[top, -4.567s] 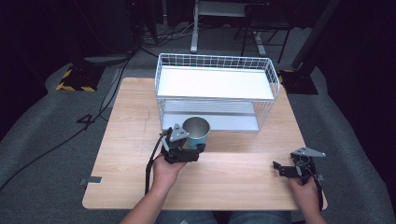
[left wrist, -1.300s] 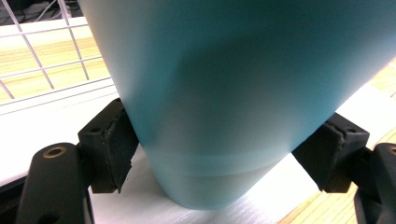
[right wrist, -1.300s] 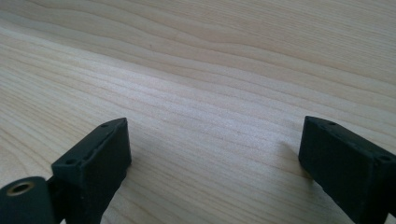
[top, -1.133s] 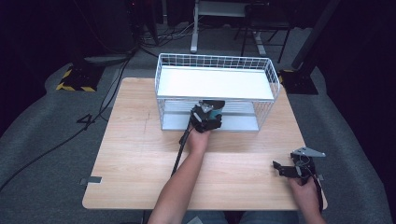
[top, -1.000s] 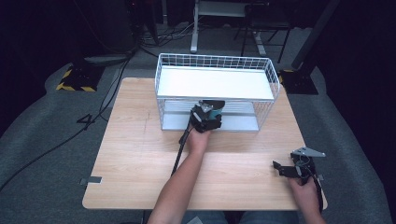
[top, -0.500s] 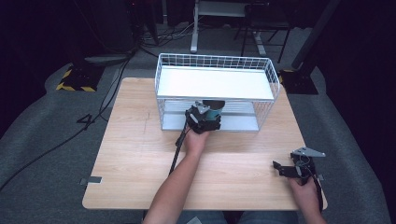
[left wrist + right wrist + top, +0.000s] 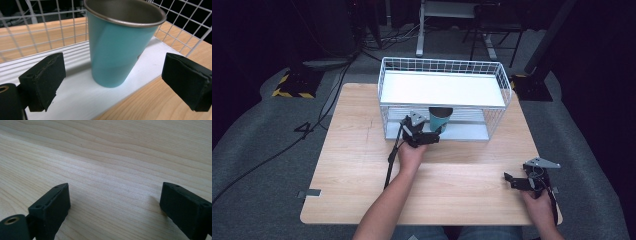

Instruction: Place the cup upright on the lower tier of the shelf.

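The teal cup point(image 7: 120, 47) stands upright, mouth up, long axis vertical, on the wire rack's point(image 7: 492, 80) lower shelf near its front edge. Placement looks done; only withdrawal remains. The left tool point(image 7: 115, 82) gapes wide, gripping nothing. The right tool point(image 7: 117, 212) rests open near the tabletop's point(image 7: 352, 150) right front corner.

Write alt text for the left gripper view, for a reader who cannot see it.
A teal metal cup with a bare steel rim stands upright on the white lower shelf of a wire rack. The left gripper is open, its two black jaws on either side of the cup and clear of it. The wooden table shows at lower right and through the wire.
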Demonstrator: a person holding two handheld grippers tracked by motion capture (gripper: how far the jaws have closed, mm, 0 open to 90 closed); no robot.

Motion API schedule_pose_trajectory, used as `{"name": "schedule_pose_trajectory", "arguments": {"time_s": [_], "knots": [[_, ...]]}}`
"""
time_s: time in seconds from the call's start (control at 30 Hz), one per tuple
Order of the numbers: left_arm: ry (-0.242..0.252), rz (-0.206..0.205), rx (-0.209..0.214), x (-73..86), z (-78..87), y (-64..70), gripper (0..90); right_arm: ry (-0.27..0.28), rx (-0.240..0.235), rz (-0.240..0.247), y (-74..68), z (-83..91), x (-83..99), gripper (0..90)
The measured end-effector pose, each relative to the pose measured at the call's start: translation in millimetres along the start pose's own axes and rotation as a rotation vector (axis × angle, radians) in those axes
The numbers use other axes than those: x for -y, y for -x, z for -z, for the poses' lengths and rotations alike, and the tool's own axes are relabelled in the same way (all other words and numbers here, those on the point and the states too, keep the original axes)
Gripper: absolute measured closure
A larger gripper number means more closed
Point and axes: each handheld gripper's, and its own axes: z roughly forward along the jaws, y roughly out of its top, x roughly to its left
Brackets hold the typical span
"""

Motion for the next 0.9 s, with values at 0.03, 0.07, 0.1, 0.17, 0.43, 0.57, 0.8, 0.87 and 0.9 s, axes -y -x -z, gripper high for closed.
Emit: {"name": "schedule_pose_trajectory", "arguments": {"time_s": [0.03, 0.07, 0.1, 0.17, 0.43, 0.57, 0.8, 0.87, 0.9], "knots": [[0.000, 0.004, 0.003, 0.4, 4.2, -0.1, 5.8, 0.000, 0.000, 0.000, -0.1, 0.0, 0.0, 9.9], [0.000, 0.002, 0.001, 0.6, 8.4, -0.4, 5.7, -0.002, -0.006, 0.003, -0.1, 0.0, -0.2, 10.1], [0.004, 0.001, 0.000, 0.8, 12.6, -0.5, 5.7, -0.003, -0.009, 0.008, -0.3, -0.3, -0.5, 10.2], [0.003, 0.001, 0.001, 0.9, 17.2, -0.6, 5.7, -0.002, -0.013, 0.013, -0.3, -0.8, -1.0, 10.2], [0.012, -0.021, 0.013, 4.5, 56.6, -0.4, 5.8, -0.003, -0.021, 0.021, -0.5, -1.6, -1.8, 10.2], [0.006, -0.025, 0.027, 5.6, 68.8, 1.0, 5.8, -0.002, -0.027, 0.024, -0.4, -2.4, -2.4, 9.9], [0.015, -0.033, 0.047, 12.3, 101.2, 3.4, 5.9, -0.004, -0.031, 0.025, -0.3, -2.6, -2.6, 9.7], [0.016, -0.030, 0.050, 15.8, 107.8, 2.7, 5.9, -0.004, -0.031, 0.025, -0.3, -2.6, -2.6, 9.7], [0.011, -0.028, 0.051, 17.6, 111.2, 2.4, 5.9, -0.004, -0.031, 0.026, -0.3, -2.6, -2.6, 9.7]]}}
